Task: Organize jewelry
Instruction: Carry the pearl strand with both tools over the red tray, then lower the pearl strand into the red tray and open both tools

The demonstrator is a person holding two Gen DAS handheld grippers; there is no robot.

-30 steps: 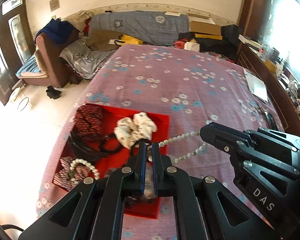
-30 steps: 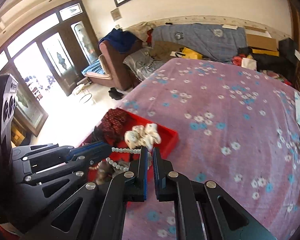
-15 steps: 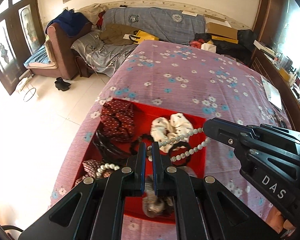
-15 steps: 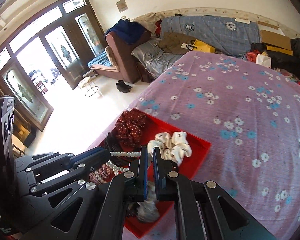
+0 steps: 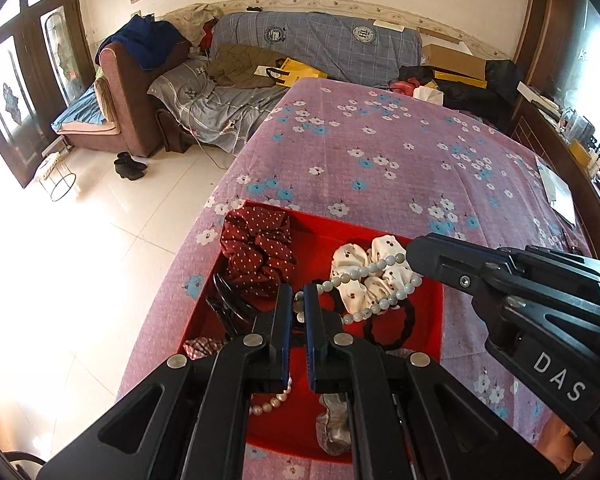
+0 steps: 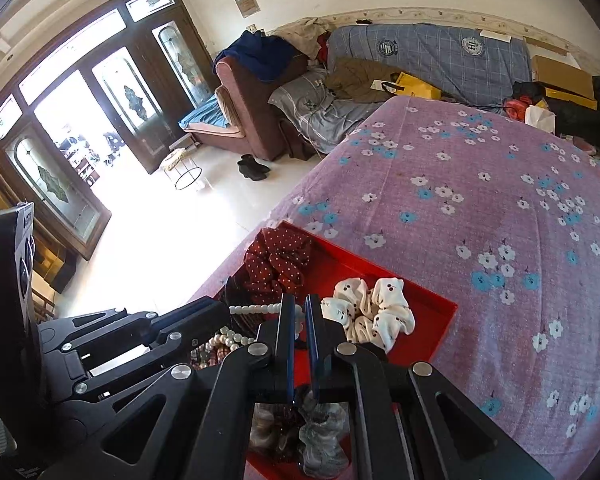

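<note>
Bead strand (image 5: 364, 288), pale green, hangs stretched between both grippers over the red tray (image 5: 432, 320), centre-low in the left wrist view. Left gripper (image 5: 296, 300) is clenched on one end of the strand; right gripper (image 5: 414, 256), entering from the right edge of that view, is clamped on the other end. In the right wrist view the same strand (image 6: 256, 309) runs left of centre from the right gripper (image 6: 298, 308) across to the left gripper's tip.

Tray sits on the purple floral bedspread (image 5: 380, 152), near its lower left edge. Inside: dark red dotted scrunchie (image 5: 260, 252) at upper left, white printed scrunchie (image 5: 364, 260) at upper right, black hair ties (image 5: 392, 328) under the strand, pearl bracelet (image 5: 270, 400) low centre, grey scrunchie (image 5: 332, 428) at the bottom.

Step looks like lowering the strand into the tray. Doing it well probably means:
- keep both ends level so the beads don't swing
- aim for bare red floor between the scrunchies, not onto the black ties, which could tangle
- bring the grippers closer together to slacken before letting go
- release one end first, then the other, low over the tray.
</note>
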